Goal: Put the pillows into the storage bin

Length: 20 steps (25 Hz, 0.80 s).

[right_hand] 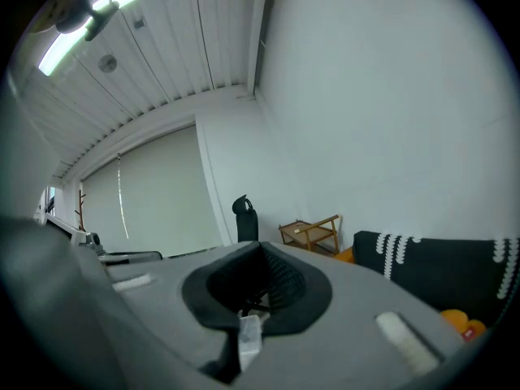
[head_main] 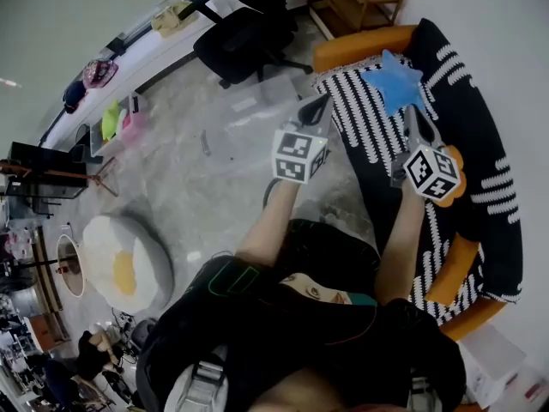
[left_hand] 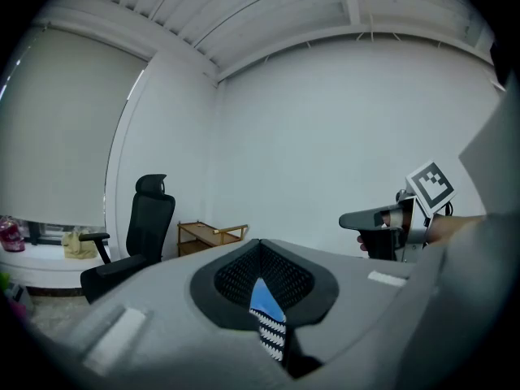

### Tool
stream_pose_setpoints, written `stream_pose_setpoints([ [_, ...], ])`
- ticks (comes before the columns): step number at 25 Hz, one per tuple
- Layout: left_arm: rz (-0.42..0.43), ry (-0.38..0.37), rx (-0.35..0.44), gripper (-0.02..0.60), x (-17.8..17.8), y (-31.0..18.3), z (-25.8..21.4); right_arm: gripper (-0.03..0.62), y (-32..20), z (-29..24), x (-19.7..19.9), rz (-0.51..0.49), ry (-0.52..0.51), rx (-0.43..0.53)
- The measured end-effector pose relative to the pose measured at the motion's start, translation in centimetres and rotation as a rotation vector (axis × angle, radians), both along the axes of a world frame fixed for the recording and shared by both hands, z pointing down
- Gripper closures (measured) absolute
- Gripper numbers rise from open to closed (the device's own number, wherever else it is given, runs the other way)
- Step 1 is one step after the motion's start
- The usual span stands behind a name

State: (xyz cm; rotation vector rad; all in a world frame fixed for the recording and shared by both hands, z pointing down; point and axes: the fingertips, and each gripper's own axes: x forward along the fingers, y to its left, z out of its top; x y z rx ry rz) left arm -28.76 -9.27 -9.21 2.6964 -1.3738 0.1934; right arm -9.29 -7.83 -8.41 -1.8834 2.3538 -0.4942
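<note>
Pillow: striped black and white [head_main: 364, 114], held up between both grippers over the left end of the sofa [head_main: 485, 144], off the seat.
Star: blue [head_main: 396, 82], showing at the pillow's far edge; I cannot tell whether it is part of the pillow or a separate item.
Left gripper: [head_main: 319, 110] pressed together, pinching the pillow's left corner; striped cloth with a blue sliver shows between the jaws in the left gripper view [left_hand: 265, 311].
Right gripper: [head_main: 413, 117] pressed together at the pillow's right edge; a pale scrap of cloth is nipped between the jaws in the right gripper view [right_hand: 250, 319].
Bin: clear plastic [head_main: 249, 114], on the floor just left of the left gripper, apart from the pillow.
Chair: black [head_main: 244, 41], on the floor beyond the bin.
Floor cushion: egg-patterned [head_main: 124, 260], well apart, left of the person.
</note>
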Motion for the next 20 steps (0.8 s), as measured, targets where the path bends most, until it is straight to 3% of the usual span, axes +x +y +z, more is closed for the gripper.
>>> stream_pose_setpoints([
  [5, 0.001, 0.019, -0.01, 0.574, 0.6, -2.9, 0.3, 0.591, -1.9, -0.1, -0.1, -0.022, 0.038, 0.001],
  [13, 0.098, 0.04, -0.08, 0.575, 5.7, -11.1, 3.3, 0.591, -7.3, 1.5, 5.5, 0.099, 0.046, -0.049],
  [20, 0.269, -0.031, -0.258, 0.574, 11.4, -16.3, 10.5, 0.591, -11.9, 7.3, 8.9, 0.247, -0.037, -0.164],
])
